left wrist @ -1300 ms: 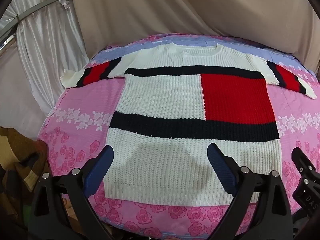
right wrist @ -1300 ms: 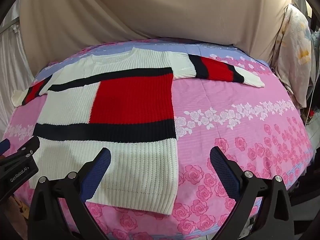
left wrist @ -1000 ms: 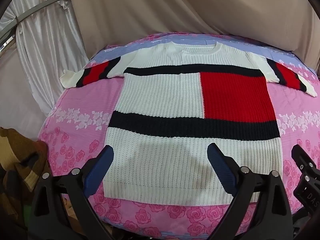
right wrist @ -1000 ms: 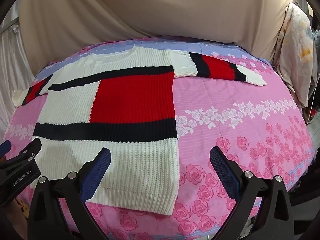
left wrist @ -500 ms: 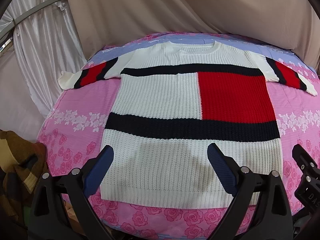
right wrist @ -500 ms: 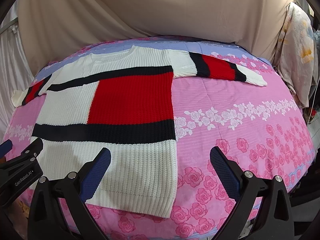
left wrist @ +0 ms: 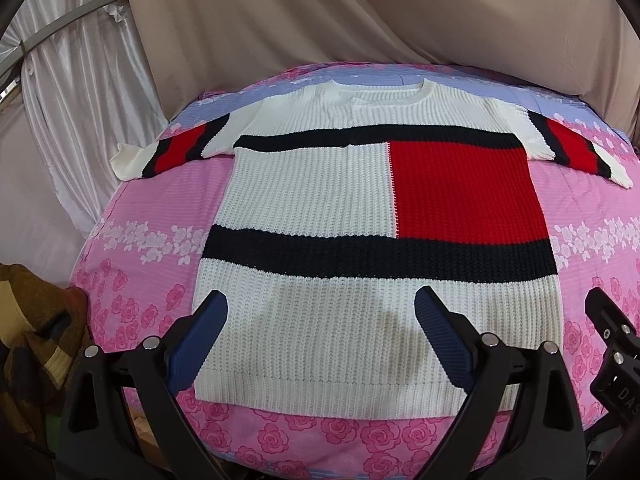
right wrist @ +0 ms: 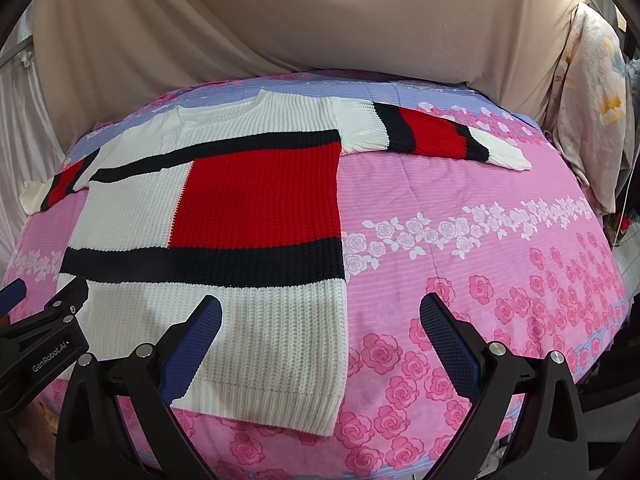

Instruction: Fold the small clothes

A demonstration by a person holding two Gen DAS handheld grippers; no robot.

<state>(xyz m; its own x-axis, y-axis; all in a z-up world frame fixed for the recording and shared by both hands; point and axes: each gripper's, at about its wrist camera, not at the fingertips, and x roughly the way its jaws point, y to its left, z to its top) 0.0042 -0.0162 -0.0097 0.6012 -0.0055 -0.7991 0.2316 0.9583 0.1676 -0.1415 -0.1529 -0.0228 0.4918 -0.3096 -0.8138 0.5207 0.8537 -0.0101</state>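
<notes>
A white knit sweater [left wrist: 304, 200] [right wrist: 132, 208] with a red block and black stripes lies flat, front up, on a pink floral sheet [left wrist: 160, 208] [right wrist: 480, 264], both sleeves spread out sideways. My left gripper [left wrist: 320, 308] hovers open above the hem [left wrist: 320, 392], left of its middle, holding nothing. Over the hem's right corner my right gripper [right wrist: 320, 312] is open too, one finger above the knit, the other above bare sheet. Each gripper's body edges into the other's view.
Beige drapes [right wrist: 320, 20] hang behind the bed and white curtains [left wrist: 80, 80] at the left. A brown checked cloth [left wrist: 32, 340] lies off the bed's near left corner. A pale floral fabric [right wrist: 592, 92] hangs at the right. Bare sheet stretches right of the sweater.
Both views have drifted slightly; the sweater sits a little lower and nearer in the frames. Both grippers stayed open and the sweater has not been touched.
</notes>
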